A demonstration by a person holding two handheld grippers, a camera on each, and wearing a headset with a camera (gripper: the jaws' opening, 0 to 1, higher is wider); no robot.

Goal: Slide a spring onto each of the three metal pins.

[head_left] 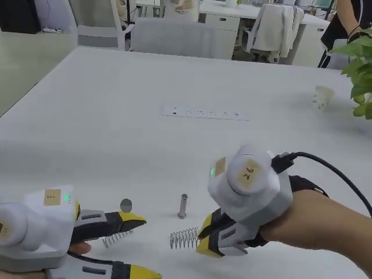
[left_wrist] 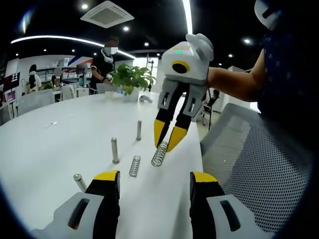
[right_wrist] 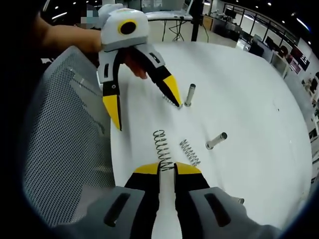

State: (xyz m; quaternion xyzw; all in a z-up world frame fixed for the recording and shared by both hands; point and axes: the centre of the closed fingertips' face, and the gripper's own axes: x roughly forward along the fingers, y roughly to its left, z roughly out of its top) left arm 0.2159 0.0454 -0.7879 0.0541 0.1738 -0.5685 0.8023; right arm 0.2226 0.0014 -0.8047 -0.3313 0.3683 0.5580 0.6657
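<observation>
A short metal pin (head_left: 182,206) stands upright on the white table (head_left: 174,151), and a second pin (head_left: 126,204) shows end-on to its left. My right gripper (head_left: 200,243) is shut on one end of a spring (head_left: 185,237) lying on the table. In the right gripper view its jaws (right_wrist: 167,168) pinch that spring (right_wrist: 163,147), with another spring (right_wrist: 189,152) beside it. My left gripper (head_left: 145,247) stands open near a loose spring (head_left: 116,237). In the left gripper view three pins (left_wrist: 114,150) (left_wrist: 138,130) (left_wrist: 79,181) stand past my open left gripper (left_wrist: 154,179).
A flush power strip (head_left: 203,113) runs across the table's middle. A paper cup (head_left: 321,97) and a leafy plant (head_left: 360,75) are at the far right. A mesh chair (left_wrist: 259,149) is at the table's near edge. Chairs and a person stand beyond the far edge.
</observation>
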